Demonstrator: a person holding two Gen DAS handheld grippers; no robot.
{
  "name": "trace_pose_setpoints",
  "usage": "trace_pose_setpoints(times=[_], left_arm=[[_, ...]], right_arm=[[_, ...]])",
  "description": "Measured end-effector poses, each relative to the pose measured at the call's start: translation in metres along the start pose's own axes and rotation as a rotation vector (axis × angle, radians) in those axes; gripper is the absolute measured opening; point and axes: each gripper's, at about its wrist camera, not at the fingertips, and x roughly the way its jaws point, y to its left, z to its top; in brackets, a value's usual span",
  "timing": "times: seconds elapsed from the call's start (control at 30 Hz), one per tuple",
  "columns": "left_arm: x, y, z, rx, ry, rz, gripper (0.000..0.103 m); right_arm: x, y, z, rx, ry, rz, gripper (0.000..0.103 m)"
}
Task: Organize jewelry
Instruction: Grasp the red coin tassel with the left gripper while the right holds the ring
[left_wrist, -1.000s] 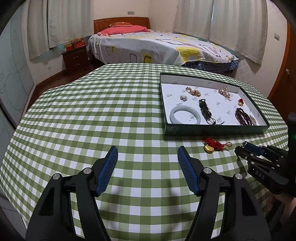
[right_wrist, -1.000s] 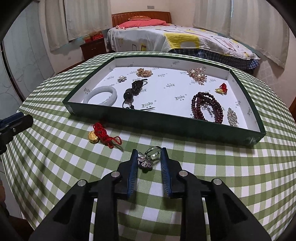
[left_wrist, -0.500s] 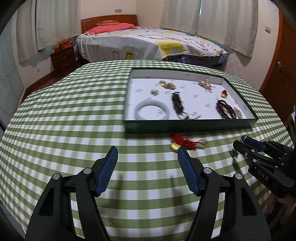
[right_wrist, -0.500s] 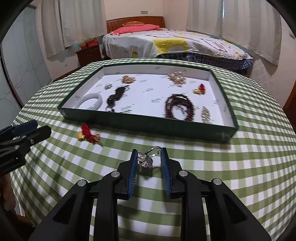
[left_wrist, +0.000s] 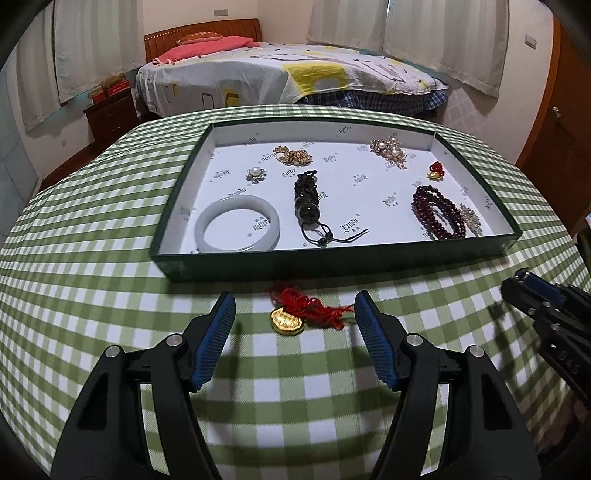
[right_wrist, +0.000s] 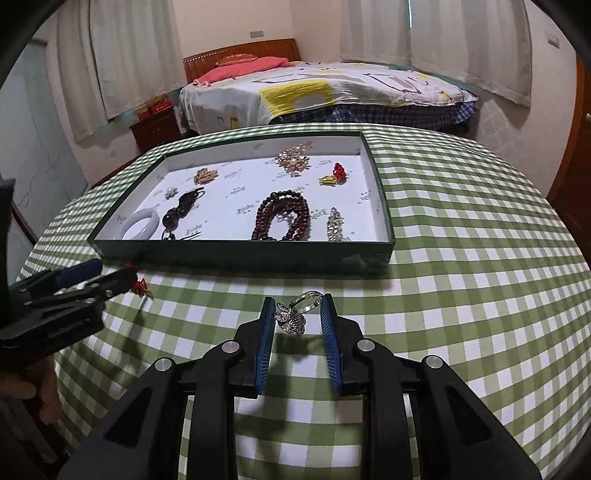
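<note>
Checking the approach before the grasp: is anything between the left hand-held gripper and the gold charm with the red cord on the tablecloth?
Nothing visible. The left hand-held gripper is open, and the gold charm lies on bare tablecloth between its fingers, just short of the tray.

Both wrist views downward, sharing tray (left_wrist: 511, 242)

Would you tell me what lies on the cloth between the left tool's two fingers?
A gold charm on a red tassel lies there, just before the tray, seen in the left wrist view.

Green-and-white checked tablecloth (left_wrist: 110, 258), dark green tray (left_wrist: 332, 264) lined white, red-tasselled gold charm (left_wrist: 286, 319)
</note>
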Motion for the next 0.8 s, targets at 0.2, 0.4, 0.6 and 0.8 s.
trace_pose_setpoints(times=[0.2, 0.4, 0.6, 0.8], left_arm=[[0.015, 0.005, 0.0, -0.018, 0.032, -0.011, 0.064], [0.013, 0.011, -0.004, -0.012, 0.023, -0.024, 0.046], [0.01, 0.017, -0.007, -0.016, 0.012, -0.042, 0.027], [0.006, 0.019, -0.009, -0.017, 0.004, -0.066, 0.021]], right_arm=[[0.005, 0.0, -0.002, 0.005, 0.011, 0.008, 0.026], [0.009, 0.001, -0.004, 0.004, 0.021, 0.009, 0.026], [0.012, 0.004, -0.005, -0.007, 0.026, 0.007, 0.026], [0.015, 0.008, -0.006, -0.012, 0.032, 0.011, 0.026]])
